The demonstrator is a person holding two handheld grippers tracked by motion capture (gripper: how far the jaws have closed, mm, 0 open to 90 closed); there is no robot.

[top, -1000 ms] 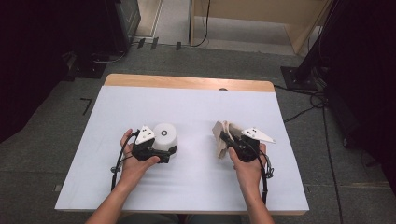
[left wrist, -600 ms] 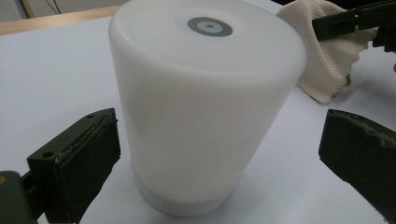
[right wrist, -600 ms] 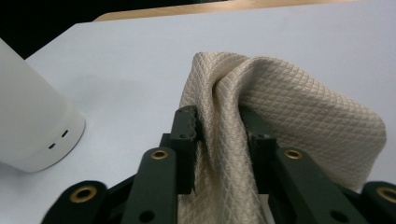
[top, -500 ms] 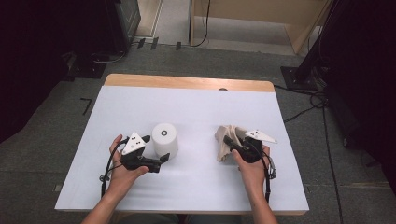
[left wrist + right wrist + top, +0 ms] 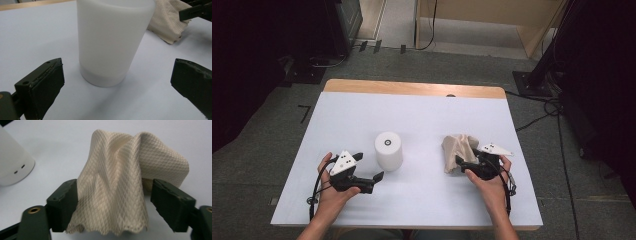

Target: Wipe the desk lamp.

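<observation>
A white cylinder (image 5: 388, 150) stands upright on the table's pale sheet (image 5: 422, 115). My left gripper (image 5: 371, 166) is just in front of it and to its left. In the left gripper view the cylinder (image 5: 112, 42) rises ahead of the left gripper (image 5: 120, 66), whose jaws stand wide apart and touch nothing. A beige waffle-weave cloth (image 5: 458, 150) lies in a heap at the right, with my right gripper (image 5: 466, 159) at its near side. The cloth (image 5: 125, 182) hangs loosely between the right gripper's (image 5: 115, 186) jaws. These have just been opening; there is a gap at the right pad.
A wooden strip (image 5: 412, 89) edges the far side of the table. Beyond it is grey floor with cables and dark stands (image 5: 537, 75). In the right gripper view the cylinder (image 5: 12, 165) sits at the left edge, close to the cloth.
My left gripper has let go of the cylinder and drawn back toward the near left. The right gripper sank with the cloth, which now slumps on the table, and its jaws have spread.
</observation>
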